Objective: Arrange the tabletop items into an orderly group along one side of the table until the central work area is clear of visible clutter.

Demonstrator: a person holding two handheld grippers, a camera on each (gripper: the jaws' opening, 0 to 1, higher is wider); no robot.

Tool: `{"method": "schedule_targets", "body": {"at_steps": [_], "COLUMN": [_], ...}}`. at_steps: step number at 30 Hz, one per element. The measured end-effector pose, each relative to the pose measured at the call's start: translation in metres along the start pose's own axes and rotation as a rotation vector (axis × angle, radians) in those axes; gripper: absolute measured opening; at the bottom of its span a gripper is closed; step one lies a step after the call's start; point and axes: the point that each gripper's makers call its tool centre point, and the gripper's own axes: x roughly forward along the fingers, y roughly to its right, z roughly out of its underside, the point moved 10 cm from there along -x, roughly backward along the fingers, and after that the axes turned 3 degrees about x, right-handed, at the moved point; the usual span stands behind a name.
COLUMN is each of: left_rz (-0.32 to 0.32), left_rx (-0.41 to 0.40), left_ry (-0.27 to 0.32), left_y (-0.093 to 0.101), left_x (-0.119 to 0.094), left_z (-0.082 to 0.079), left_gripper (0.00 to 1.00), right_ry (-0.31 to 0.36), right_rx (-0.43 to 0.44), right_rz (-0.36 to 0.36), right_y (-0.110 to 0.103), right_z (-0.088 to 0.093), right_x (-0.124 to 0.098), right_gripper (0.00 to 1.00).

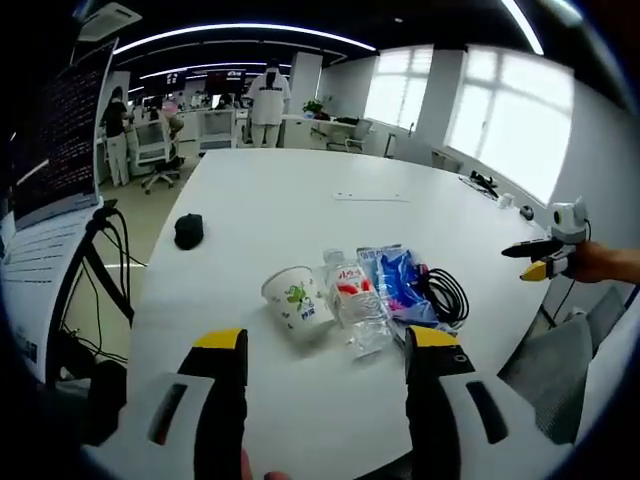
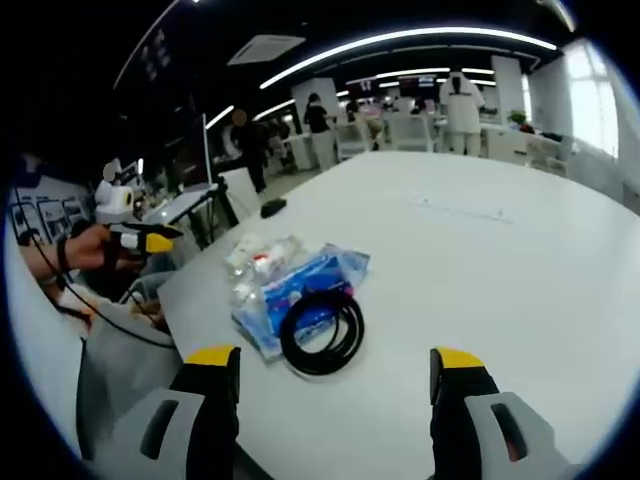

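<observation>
Both tongs, left (image 1: 325, 350) & right (image 2: 335, 362), spread wide, holding nothing.
On desk (image 1: 300, 200): 1 paper cup (image 1: 298, 304), 1 bottle (image 1: 355, 300), 1 blue pouch (image 1: 397, 280), 1 black cable coil (image 2: 322, 331), 1 mouse (image 1: 188, 230).

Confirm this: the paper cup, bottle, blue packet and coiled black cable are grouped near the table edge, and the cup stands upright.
Not quite. The paper cup lies tipped on its side, its open mouth facing the camera, as the left gripper view shows. The rest holds: cup, bottle, blue packet and coiled black cable are grouped near the table edge.
</observation>
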Motion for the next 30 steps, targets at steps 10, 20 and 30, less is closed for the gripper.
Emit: {"method": "schedule_targets", "body": {"at_steps": [10,20,30], "left_rz": [0.007,0.002,0.0], "left_rx": [-0.004,-0.053,-0.056], "left_ry": [0.001,-0.001,-0.005], "left_y": [0.002,-0.001,-0.005], "left_x": [0.0,0.001,0.001], "left_z": [0.0,0.006,0.008], "left_gripper": [0.62,0.6,0.59], "right_ry": [0.001,-0.007,-0.01], "right_rx": [0.009,0.027,0.035], "right_rz": [0.009,0.014,0.012], "right_y": [0.004,0.001,0.001], "right_z": [0.004,0.009,0.008], "right_x": [-0.003,-0.005,-0.003], "right_gripper": [0.78,0.78,0.79]}}
